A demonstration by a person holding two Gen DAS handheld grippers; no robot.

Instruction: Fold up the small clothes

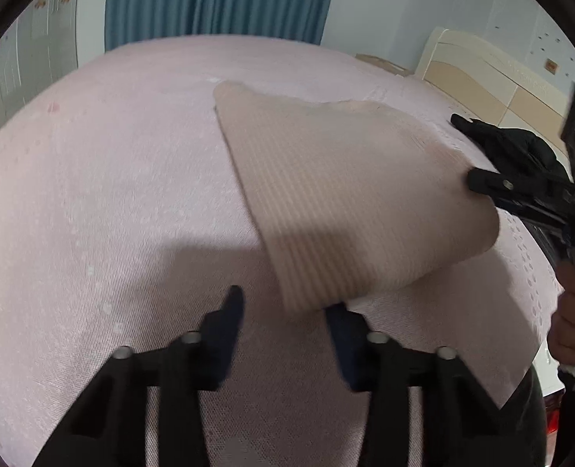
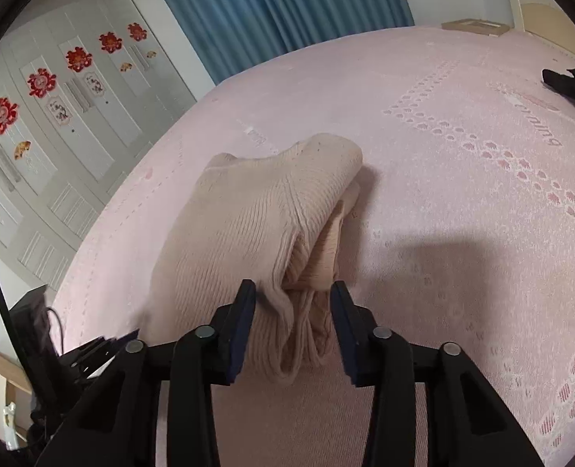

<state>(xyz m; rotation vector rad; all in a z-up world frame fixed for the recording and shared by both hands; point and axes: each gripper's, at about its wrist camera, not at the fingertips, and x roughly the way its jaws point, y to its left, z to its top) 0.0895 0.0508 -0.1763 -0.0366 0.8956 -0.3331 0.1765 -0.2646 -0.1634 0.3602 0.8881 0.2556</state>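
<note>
Pinching ribbed beige knit garment (image 2: 256, 225), right claw (image 2: 293, 299).

A beige ribbed garment (image 1: 338, 194) lies on the pink bedspread (image 1: 112, 194). The left gripper (image 1: 283, 307) hovers at its near corner, jaws apart, perhaps brushing it. The right gripper (image 1: 470, 155) meets the garment's far edge.

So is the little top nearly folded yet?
Done: the beige knit top looks doubled over on the pink bed cover. In hand: the right tool pinches its bunched edge; the left tool is open by a corner. Left: probably flattening and another fold.
</note>
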